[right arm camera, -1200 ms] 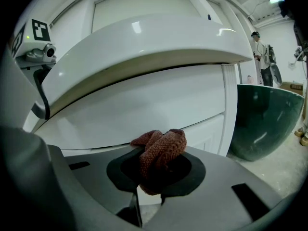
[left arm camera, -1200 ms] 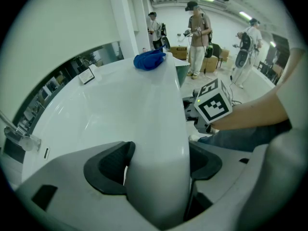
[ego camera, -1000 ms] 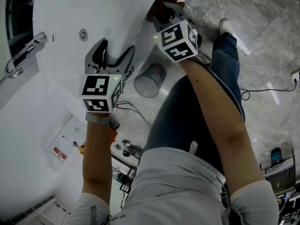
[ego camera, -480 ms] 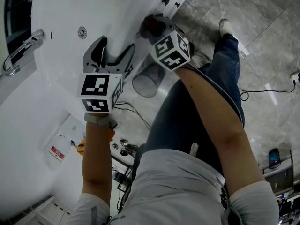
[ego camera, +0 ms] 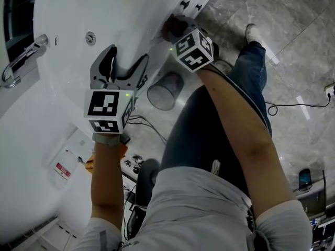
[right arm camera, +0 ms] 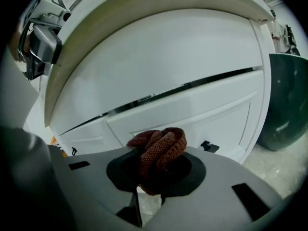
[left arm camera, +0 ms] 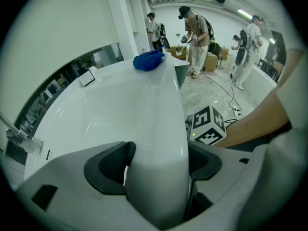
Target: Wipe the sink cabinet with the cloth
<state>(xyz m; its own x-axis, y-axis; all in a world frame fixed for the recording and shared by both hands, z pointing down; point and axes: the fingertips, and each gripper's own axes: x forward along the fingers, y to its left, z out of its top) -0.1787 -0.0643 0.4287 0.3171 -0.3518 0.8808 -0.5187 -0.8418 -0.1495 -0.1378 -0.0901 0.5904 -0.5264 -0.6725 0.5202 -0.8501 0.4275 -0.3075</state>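
Note:
My right gripper [ego camera: 177, 30] is shut on a bunched red-brown cloth [ego camera: 172, 25] and holds it against the white front of the sink cabinet [ego camera: 157, 46], just below the overhanging counter. In the right gripper view the cloth [right arm camera: 161, 150] bulges out from between the jaws of that gripper [right arm camera: 156, 166], in front of a drawer panel [right arm camera: 192, 119]. My left gripper [ego camera: 121, 67] straddles the sink's white rim [left arm camera: 159, 129], one jaw on each side and pressed to it.
The basin has a drain [ego camera: 90, 36] and a chrome faucet [ego camera: 21, 56]. A blue cloth [left arm camera: 149, 60] lies far along the counter. A dark bin [ego camera: 165, 89] stands on the floor beside the cabinet. Black drawer handles [ego camera: 185, 4] and a floor cable [ego camera: 293, 101] show. People [left arm camera: 195, 32] stand behind.
My right gripper has slid the cloth down and left along the cabinet front, then edged back a little. The left gripper has stayed on the sink rim.

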